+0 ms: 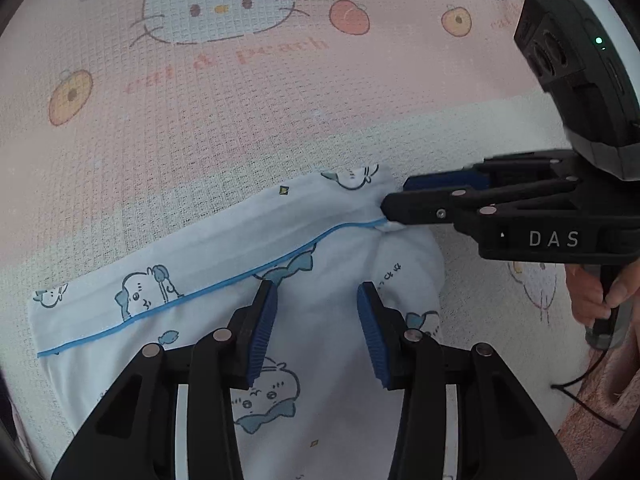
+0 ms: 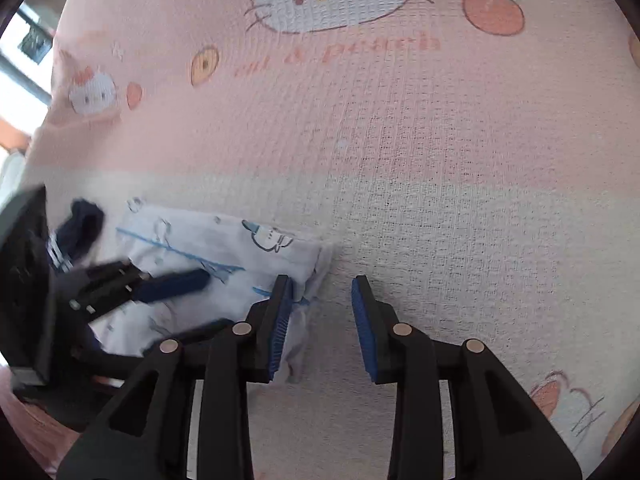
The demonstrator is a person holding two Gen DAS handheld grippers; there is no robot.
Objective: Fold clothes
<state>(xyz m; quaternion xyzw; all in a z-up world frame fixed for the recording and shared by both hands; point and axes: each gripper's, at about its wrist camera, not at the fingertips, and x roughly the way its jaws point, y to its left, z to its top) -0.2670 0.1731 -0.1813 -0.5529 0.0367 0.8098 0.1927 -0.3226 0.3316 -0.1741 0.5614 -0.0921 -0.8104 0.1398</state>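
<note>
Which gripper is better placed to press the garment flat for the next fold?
Left. The left gripper hangs open over the middle of the garment; the right gripper sits at its corner edge.

Near part of the white garment (image 1: 320,360) cut off by the lower edge of the left wrist view, partly covered there by the left gripper (image 1: 316,320). Corner of the cloth tucked under the tip of the right gripper (image 1: 390,208), so contact between fingers and fabric hard to judge. Hand (image 1: 596,292) on the right gripper's handle cropped at the right rim. In the right wrist view, left gripper (image 2: 168,284) smeared by motion blur, shape barely readable. Dark cloth (image 2: 82,226) behind it blurred, kind unclear. Printed blanket (image 2: 440,160) running past every edge.
</note>
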